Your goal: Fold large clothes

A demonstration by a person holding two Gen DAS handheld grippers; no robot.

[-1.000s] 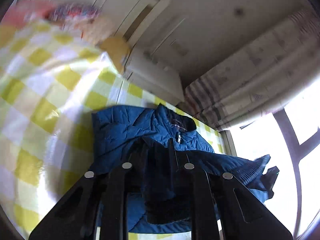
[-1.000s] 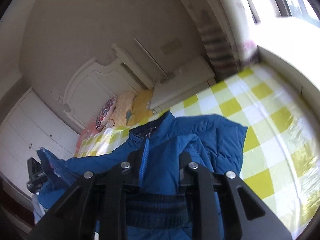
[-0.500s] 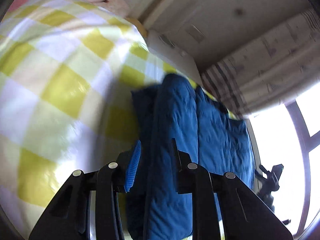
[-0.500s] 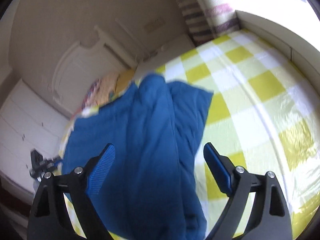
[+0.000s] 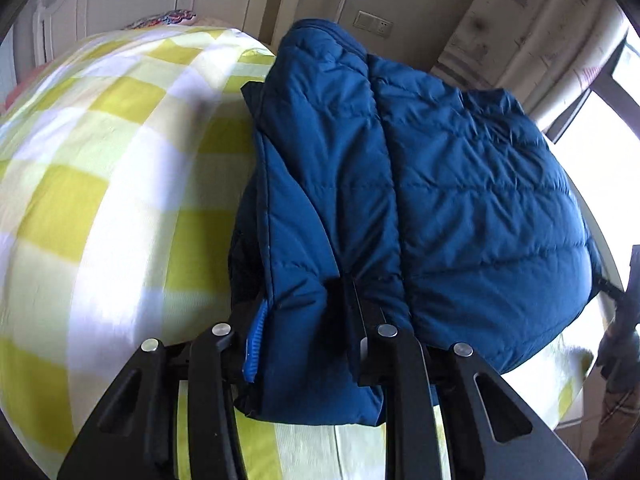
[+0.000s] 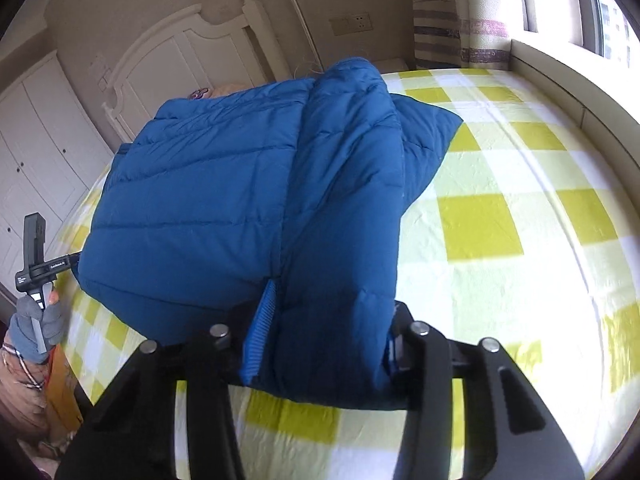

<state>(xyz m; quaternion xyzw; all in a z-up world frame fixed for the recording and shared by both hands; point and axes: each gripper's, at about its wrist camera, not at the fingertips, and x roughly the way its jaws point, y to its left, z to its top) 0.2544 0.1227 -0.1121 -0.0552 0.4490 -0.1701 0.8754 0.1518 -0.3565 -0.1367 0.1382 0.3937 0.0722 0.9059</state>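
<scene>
A blue quilted puffer jacket (image 5: 420,184) lies folded in a thick bundle on the yellow-and-white checked bed (image 5: 100,200). My left gripper (image 5: 308,340) straddles one rolled fold at the bundle's near edge, fingers pressed into the fabric on both sides. In the right wrist view the same jacket (image 6: 248,184) fills the middle, and my right gripper (image 6: 320,344) straddles a thick fold at its near edge, jaws fairly wide with the fabric between them. The fingertips are partly buried in the padding.
The white headboard (image 6: 192,44) and pillows are at the far end of the bed. A window ledge (image 6: 560,68) and curtain run along one side. A white wardrobe (image 6: 36,152) stands on the other side. The other hand's gripper handle (image 6: 34,256) shows at the bed edge.
The jacket has gone from held up and open to folded over into a bundle on the bed. Both grippers have come down onto its near edge; the right opened wide, then took a fold between its fingers.
</scene>
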